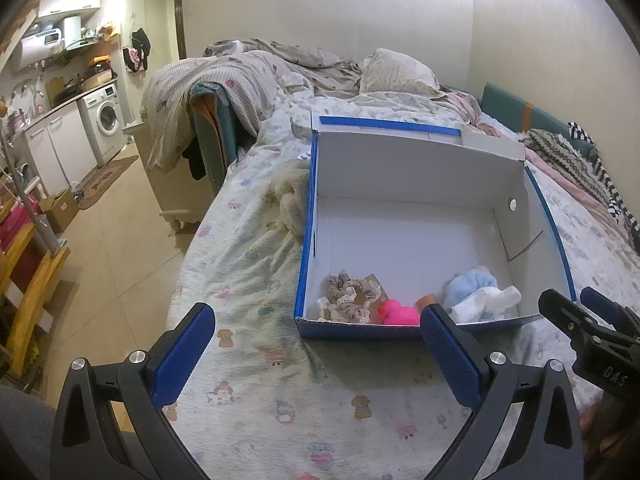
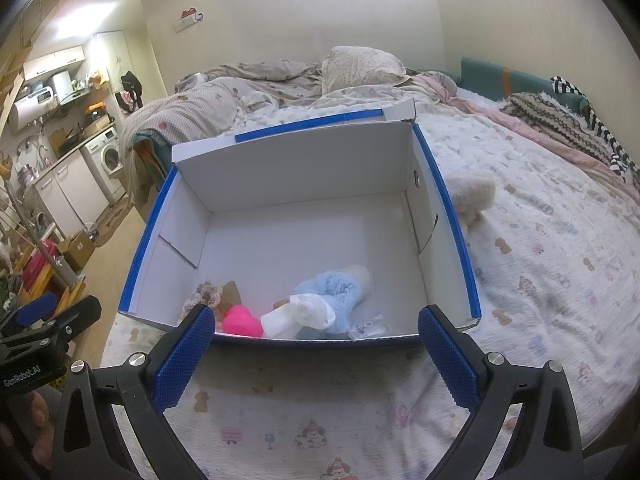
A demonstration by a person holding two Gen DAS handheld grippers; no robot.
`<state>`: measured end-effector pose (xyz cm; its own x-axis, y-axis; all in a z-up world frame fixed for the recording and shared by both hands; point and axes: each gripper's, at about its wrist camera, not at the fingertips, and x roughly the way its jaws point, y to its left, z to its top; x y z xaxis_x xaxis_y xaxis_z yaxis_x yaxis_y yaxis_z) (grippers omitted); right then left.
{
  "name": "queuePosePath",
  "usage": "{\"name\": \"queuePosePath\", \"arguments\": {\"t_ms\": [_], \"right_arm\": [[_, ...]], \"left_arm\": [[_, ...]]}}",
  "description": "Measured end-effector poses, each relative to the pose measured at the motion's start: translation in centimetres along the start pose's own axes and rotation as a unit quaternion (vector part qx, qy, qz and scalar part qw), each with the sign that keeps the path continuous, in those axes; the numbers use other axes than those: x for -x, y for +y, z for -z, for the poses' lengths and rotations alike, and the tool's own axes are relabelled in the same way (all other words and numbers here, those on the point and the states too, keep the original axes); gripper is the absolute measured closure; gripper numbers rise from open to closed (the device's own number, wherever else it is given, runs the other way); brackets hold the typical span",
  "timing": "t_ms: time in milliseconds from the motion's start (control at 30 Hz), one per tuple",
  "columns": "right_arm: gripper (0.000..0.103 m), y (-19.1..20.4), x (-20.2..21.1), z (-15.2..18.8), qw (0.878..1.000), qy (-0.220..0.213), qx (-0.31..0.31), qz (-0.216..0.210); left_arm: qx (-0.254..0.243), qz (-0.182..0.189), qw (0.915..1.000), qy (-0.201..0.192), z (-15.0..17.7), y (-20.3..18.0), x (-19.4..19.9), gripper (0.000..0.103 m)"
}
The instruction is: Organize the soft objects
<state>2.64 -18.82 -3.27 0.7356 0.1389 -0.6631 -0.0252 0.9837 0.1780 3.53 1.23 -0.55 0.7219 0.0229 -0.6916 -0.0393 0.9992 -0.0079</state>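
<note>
An open blue-and-white cardboard box (image 1: 400,168) (image 2: 296,164) stands on the bed. At its near end lie beige scrunchies (image 1: 350,294) (image 2: 206,294), a pink soft toy (image 1: 398,312) (image 2: 240,320) and a light blue and white plush (image 1: 478,290) (image 2: 324,298). A cream fluffy item lies outside the box, against its side (image 1: 290,200) (image 2: 470,196). My left gripper (image 1: 316,332) is open and empty, in front of the box's near left corner. My right gripper (image 2: 312,332) is open and empty, at the box's near wall. Each gripper shows at the edge of the other's view (image 1: 584,316) (image 2: 52,316).
The bed has a patterned sheet (image 1: 248,264) (image 2: 540,260), with a rumpled quilt and pillow (image 1: 396,70) (image 2: 360,66) at the far end and folded knitwear (image 2: 560,120) at the far right. The bed's left edge drops to a tiled floor (image 1: 120,240) with a kitchen area beyond.
</note>
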Motion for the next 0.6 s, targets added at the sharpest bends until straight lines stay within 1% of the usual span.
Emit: {"name": "queuePosePath", "arguments": {"t_ms": [600], "right_arm": [[0.0, 0.1, 0.0, -0.06, 1.0, 0.0, -0.001, 0.0]], "left_arm": [[0.002, -0.001, 1.0, 0.004, 0.06, 0.56, -0.35, 0.001]]}}
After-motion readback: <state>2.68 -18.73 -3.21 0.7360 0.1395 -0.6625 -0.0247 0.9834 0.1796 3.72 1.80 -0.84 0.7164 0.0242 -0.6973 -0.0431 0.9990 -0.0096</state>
